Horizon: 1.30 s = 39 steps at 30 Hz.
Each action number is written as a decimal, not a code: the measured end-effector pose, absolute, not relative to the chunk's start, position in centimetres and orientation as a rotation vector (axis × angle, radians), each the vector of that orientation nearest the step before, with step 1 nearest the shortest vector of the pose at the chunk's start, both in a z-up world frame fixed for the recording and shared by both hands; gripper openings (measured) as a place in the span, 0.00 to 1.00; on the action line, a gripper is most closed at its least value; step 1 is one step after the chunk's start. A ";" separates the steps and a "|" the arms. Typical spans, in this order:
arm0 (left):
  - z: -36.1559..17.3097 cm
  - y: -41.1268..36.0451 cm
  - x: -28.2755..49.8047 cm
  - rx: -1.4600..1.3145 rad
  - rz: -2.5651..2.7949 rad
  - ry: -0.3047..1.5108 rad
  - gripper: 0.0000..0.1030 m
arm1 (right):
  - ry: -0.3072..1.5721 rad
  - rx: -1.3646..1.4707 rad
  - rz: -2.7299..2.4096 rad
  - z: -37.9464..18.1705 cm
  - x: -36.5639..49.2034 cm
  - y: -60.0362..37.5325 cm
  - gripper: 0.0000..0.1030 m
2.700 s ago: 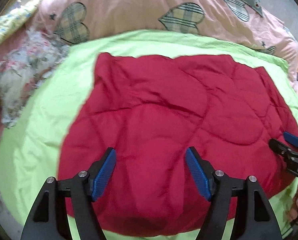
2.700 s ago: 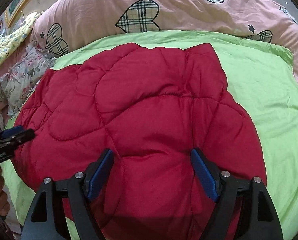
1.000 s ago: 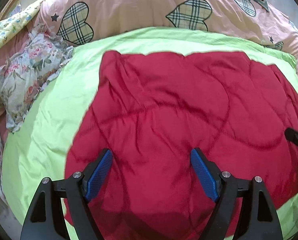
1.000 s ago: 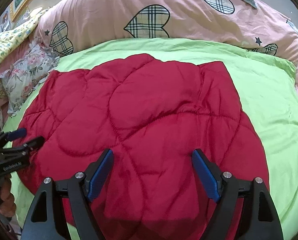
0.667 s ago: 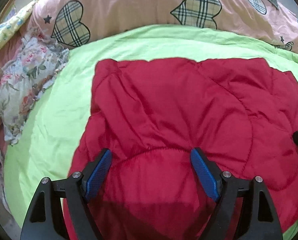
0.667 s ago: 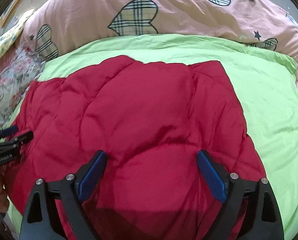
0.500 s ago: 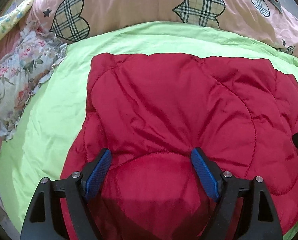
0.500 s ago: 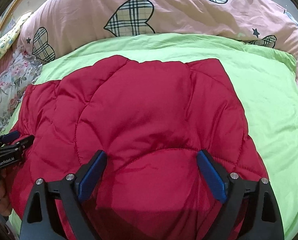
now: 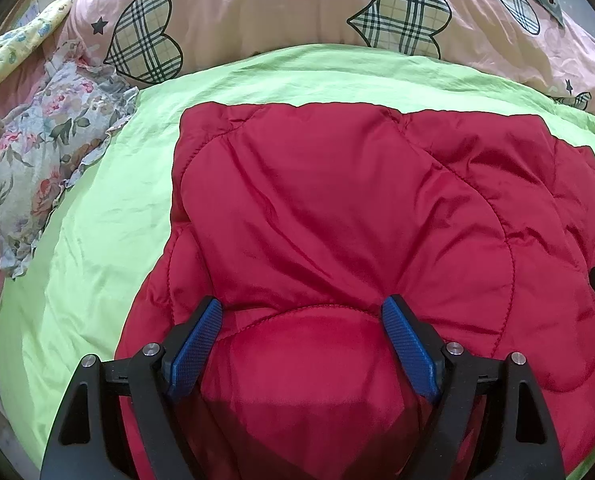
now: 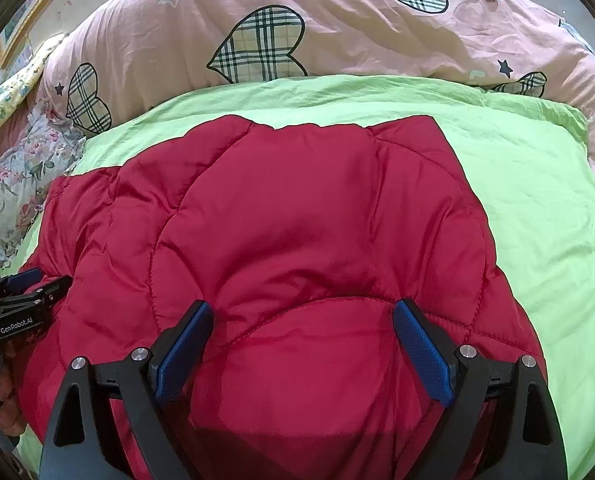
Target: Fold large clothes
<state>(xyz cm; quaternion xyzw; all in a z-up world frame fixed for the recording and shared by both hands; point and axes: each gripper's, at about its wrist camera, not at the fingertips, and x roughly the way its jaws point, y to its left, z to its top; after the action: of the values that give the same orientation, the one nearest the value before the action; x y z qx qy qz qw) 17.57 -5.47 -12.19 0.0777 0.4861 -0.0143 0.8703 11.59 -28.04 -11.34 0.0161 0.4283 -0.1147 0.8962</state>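
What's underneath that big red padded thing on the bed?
The red quilted garment lies on a lime-green sheet, which shows around it. What lies directly beneath the garment is covered.

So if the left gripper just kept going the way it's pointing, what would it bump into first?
Most likely the red quilted garment. The left gripper points down at it with jaws wide, padded fabric bulging between them. Depth is hard to judge, so it may already touch.

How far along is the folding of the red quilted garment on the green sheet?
Done: the red quilted garment lies spread on the green sheet. In hand: both grippers, left and right, open, fingers straddling a padded bulge, nothing gripped. Left: no finished fold shows.
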 end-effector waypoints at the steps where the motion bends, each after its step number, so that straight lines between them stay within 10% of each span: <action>1: -12.2 -5.5 17.5 0.165 -0.029 1.014 0.81 | 0.885 0.032 -0.237 -11.4 11.6 -28.0 0.89; 39: -8.3 -5.2 6.7 0.124 -0.136 1.043 0.81 | 0.958 -0.050 -0.187 -11.7 2.0 -24.1 0.90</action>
<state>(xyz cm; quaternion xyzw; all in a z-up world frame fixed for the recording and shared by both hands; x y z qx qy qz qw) 6.68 -5.20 -8.33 0.0590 0.4976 -0.0647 0.8630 1.98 -24.14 -11.70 -0.0240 0.4601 -0.0898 0.8830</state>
